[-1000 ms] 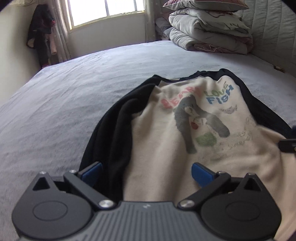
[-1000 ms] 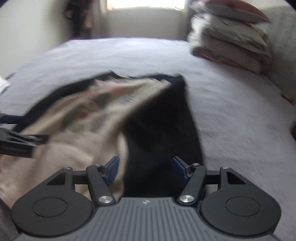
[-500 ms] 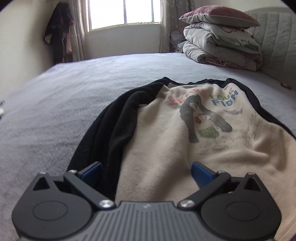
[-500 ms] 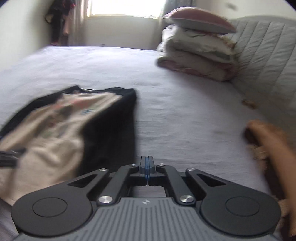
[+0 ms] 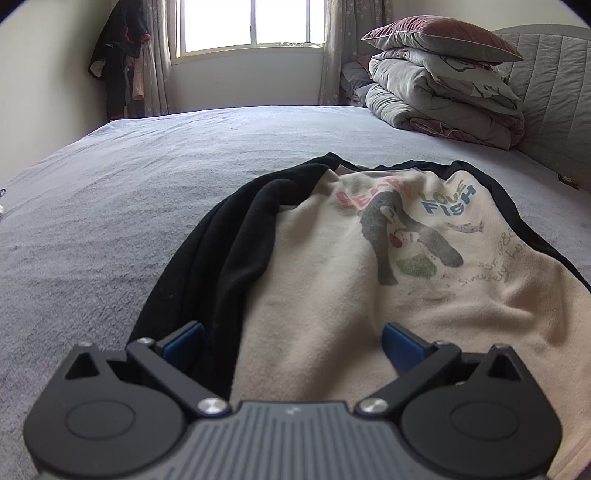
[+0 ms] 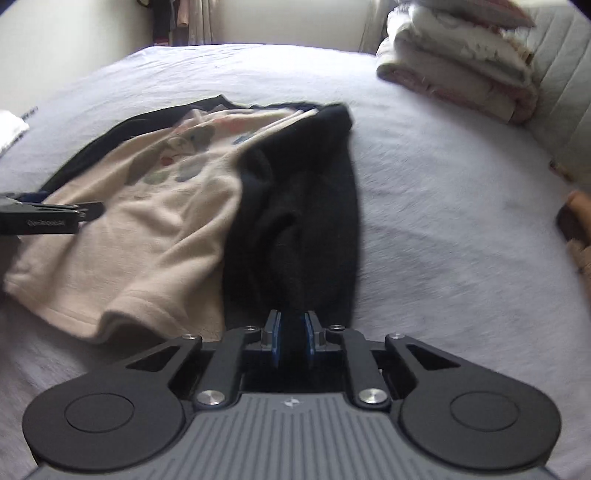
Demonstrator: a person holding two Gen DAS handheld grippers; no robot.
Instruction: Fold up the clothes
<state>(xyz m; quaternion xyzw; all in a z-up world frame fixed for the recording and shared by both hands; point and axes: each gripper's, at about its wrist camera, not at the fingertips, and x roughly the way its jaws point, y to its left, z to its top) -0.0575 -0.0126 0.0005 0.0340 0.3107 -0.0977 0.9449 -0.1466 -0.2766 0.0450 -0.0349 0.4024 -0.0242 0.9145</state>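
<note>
A cream sweatshirt [image 5: 369, 288] with a bear print and black sleeves lies flat on the grey bed [image 5: 110, 206]. My left gripper [image 5: 291, 339] is open low over its hem, one finger by the folded black sleeve [image 5: 229, 251], the other over the cream body. In the right wrist view, the sweatshirt [image 6: 159, 206] lies to the left, with the left gripper [image 6: 88, 212] at its far side. My right gripper [image 6: 291, 332] sits at the end of the other black sleeve [image 6: 303, 221]. Its jaws are opening slightly, with black fabric between the narrow-set pads.
Folded duvets topped by a pillow [image 5: 443, 85] are stacked at the back right, against a padded headboard [image 5: 554, 92]. Dark clothes [image 5: 122, 62] hang beside the window [image 5: 251, 22]. A blurred tan shape [image 6: 580, 229] shows at the right edge and something white [image 6: 9, 129] at the left.
The right gripper shut from open, swung to the right off the shirt, then came back to the black sleeve. The left gripper stayed open and rolled toward level.
</note>
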